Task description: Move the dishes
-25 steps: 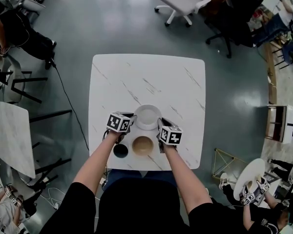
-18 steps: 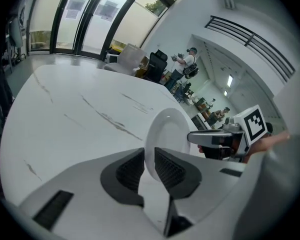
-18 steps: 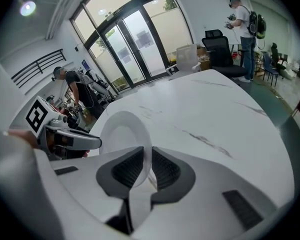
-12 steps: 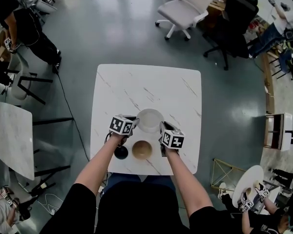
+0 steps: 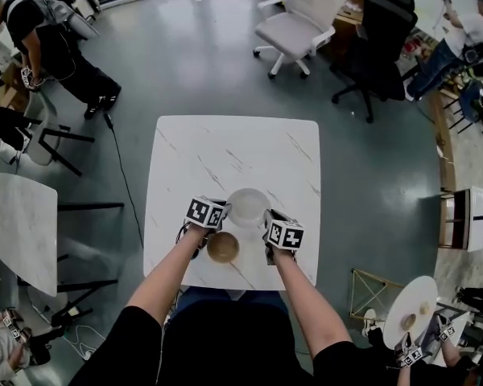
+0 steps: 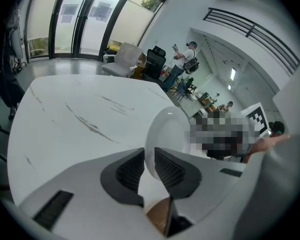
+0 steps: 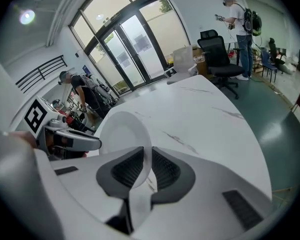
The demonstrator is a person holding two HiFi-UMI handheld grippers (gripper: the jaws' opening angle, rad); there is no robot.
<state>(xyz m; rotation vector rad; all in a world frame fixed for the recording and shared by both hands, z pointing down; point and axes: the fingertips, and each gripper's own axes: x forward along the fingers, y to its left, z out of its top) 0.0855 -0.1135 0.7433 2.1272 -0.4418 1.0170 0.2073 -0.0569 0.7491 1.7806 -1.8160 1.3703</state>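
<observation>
My left gripper [image 6: 149, 166] is clamped on the left rim of the round white ceramic dish [image 5: 247, 206], held over the white marble-patterned bench [image 5: 225, 151] beyond the brown wooden bowl [image 5: 223, 248]. My right gripper [image 7: 146, 166] pinches the opposite rim. I'd move both hands together, level, so neither grip slips.

The left gripper [image 5: 227, 210] and the right gripper [image 5: 267, 217] now hold the white dish [image 5: 248, 206] higher above the table [image 5: 225, 147] than a second ago. The dish sits up and to the right of the brown bowl [image 5: 223, 248] instead of straight above it. The left hand [image 5: 195, 236] now covers the small black dish. The table lies lower in the frame, and the person at upper left [image 5: 52, 43] shows more fully.
</observation>
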